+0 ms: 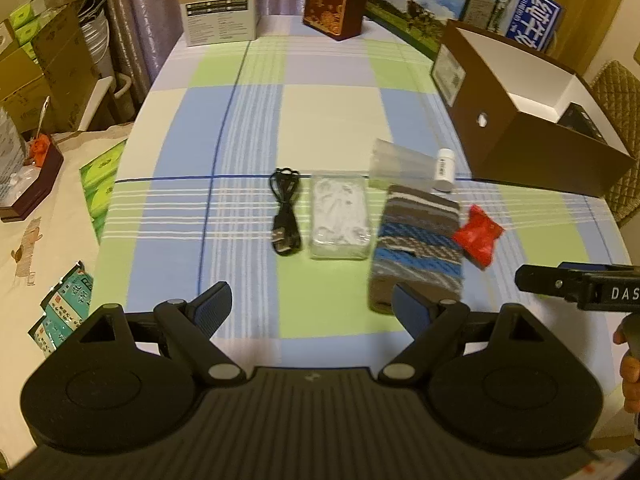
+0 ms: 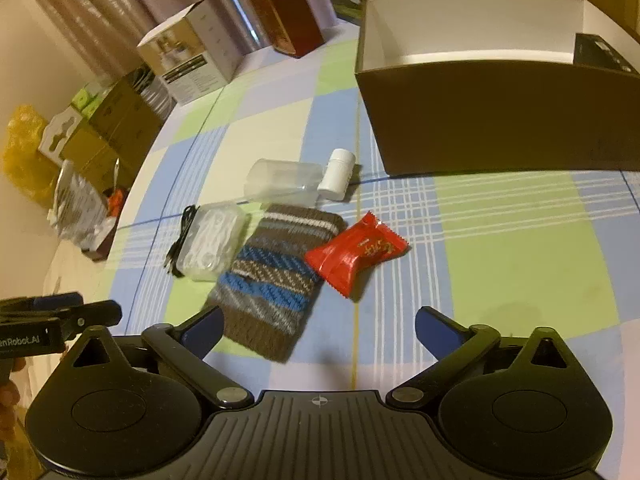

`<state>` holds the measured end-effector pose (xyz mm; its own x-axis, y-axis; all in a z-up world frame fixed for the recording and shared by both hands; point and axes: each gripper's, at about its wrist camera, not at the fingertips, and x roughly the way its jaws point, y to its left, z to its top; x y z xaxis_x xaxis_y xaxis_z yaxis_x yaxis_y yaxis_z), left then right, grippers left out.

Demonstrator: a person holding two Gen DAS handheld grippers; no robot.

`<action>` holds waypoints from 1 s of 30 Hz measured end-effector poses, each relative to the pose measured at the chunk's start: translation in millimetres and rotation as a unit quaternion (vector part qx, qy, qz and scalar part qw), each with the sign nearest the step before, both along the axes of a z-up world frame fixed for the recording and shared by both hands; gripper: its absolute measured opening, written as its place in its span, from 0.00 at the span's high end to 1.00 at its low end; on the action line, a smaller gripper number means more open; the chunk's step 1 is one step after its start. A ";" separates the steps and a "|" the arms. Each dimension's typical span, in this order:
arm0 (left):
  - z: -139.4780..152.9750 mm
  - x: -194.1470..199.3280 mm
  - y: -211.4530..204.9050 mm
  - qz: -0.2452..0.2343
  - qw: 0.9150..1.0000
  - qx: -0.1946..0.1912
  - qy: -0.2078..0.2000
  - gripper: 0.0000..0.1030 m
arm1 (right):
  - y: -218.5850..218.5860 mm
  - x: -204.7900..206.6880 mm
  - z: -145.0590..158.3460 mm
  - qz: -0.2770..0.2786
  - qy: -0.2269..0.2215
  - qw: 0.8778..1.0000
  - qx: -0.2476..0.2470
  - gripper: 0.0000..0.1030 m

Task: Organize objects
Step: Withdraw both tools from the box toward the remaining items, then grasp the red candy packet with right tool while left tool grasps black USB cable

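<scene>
On the checked tablecloth lie a black USB cable (image 1: 285,216) (image 2: 180,240), a clear case of white earphones (image 1: 340,220) (image 2: 212,242), a striped knitted pouch (image 1: 418,240) (image 2: 276,276), a red snack packet (image 1: 478,236) (image 2: 356,254), a clear plastic tube (image 1: 400,164) (image 2: 284,180) and a small white bottle (image 1: 445,170) (image 2: 339,174). An open brown box (image 1: 532,148) (image 2: 500,112) with a white inside stands behind them. My left gripper (image 1: 310,306) hangs open in front of the cable and case. My right gripper (image 2: 320,326) is open, just short of the pouch and packet.
Cartons (image 1: 222,20) (image 1: 336,0) and a blue printed box (image 1: 460,4) line the far table edge. A side table at left holds green packs (image 1: 98,188) and sachets (image 1: 66,312). A dark object (image 2: 600,54) lies inside the brown box. A chair back (image 1: 618,92) stands right.
</scene>
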<state>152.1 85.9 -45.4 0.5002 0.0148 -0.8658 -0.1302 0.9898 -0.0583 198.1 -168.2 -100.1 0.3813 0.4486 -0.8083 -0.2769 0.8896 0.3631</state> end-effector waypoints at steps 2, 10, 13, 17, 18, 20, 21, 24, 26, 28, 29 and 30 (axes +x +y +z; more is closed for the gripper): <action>-3.2 3.2 6.3 0.005 1.000 0.001 0.000 0.18 | 0.3 3.9 -4.7 -0.014 0.007 1.000 0.007 0.16; -18.5 18.4 29.6 0.022 1.000 0.003 0.002 0.18 | 5.3 25.3 -24.9 -0.065 0.028 0.997 0.026 0.33; -23.9 25.2 35.5 0.023 1.000 0.002 0.005 0.18 | 6.1 33.0 -32.2 -0.090 0.038 0.995 0.033 0.37; -31.2 34.1 41.9 0.023 1.000 0.003 0.008 0.18 | 6.5 43.8 -41.7 -0.132 0.050 0.989 0.039 0.44; -33.0 36.2 43.5 0.024 1.000 0.003 0.009 0.18 | 6.8 46.8 -43.7 -0.140 0.050 0.988 0.038 0.46; -36.9 41.5 47.3 0.024 1.000 0.002 0.013 0.18 | 7.5 53.5 -48.5 -0.156 0.052 0.986 0.035 0.47; -38.6 43.7 48.6 0.024 1.000 0.001 0.014 0.18 | 8.2 56.7 -50.8 -0.158 0.053 0.985 0.031 0.48; -44.5 50.9 52.4 0.023 1.000 0.001 0.018 0.18 | 13.5 63.6 -53.9 -0.156 0.037 0.987 0.010 0.51; -48.6 55.5 54.1 0.022 1.000 0.000 0.020 0.18 | 21.1 65.5 -53.9 -0.130 0.017 0.991 -0.018 0.55; -53.8 60.2 56.3 0.021 1.000 -0.003 0.021 0.18 | 28.1 65.8 -54.6 -0.095 -0.002 0.994 -0.046 0.56; -55.9 62.7 57.2 0.019 1.000 -0.004 0.022 0.18 | 30.4 65.9 -54.7 -0.074 -0.011 0.995 -0.059 0.57; -57.7 64.9 57.7 0.017 1.000 -0.005 0.022 0.18 | 31.7 65.7 -55.3 -0.056 -0.019 0.996 -0.069 0.57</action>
